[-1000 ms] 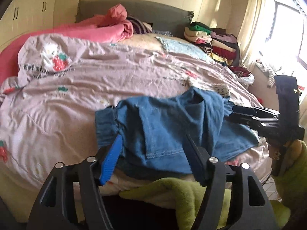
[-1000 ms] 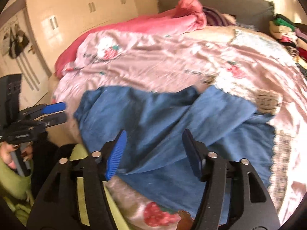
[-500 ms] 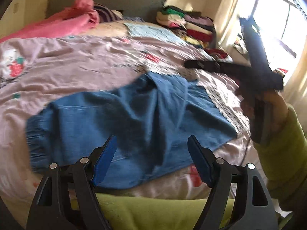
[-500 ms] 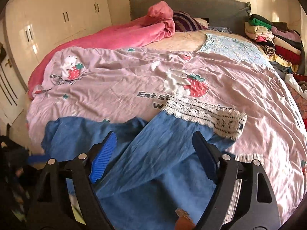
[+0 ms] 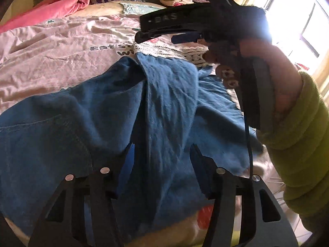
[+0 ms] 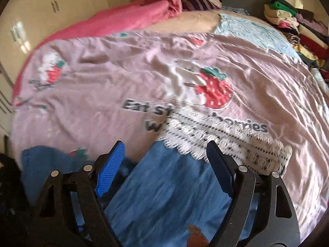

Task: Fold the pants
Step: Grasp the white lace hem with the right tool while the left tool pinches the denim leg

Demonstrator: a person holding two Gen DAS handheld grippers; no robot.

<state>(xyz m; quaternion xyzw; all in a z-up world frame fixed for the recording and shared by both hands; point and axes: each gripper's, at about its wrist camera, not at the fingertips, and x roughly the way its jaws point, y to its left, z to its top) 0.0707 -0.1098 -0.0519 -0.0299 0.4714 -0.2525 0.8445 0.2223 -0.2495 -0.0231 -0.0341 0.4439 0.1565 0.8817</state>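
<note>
Blue denim pants lie crumpled on the pink bedspread, with a white lace-trimmed hem at the far end. My left gripper is open, low over a raised fold of the pants. My right gripper is open above a blue pant leg, close to the lace hem. The right gripper also shows in the left wrist view, held in a hand with a green sleeve, above the far end of the pants.
A pink blanket is heaped at the head of the bed. A stack of folded clothes stands at the far right. A bright window is on the right; cupboards on the left.
Both grippers moved forward over the pants. The right gripper came closer to the lace hem and now crosses the top of the left wrist view. Both stayed open.
</note>
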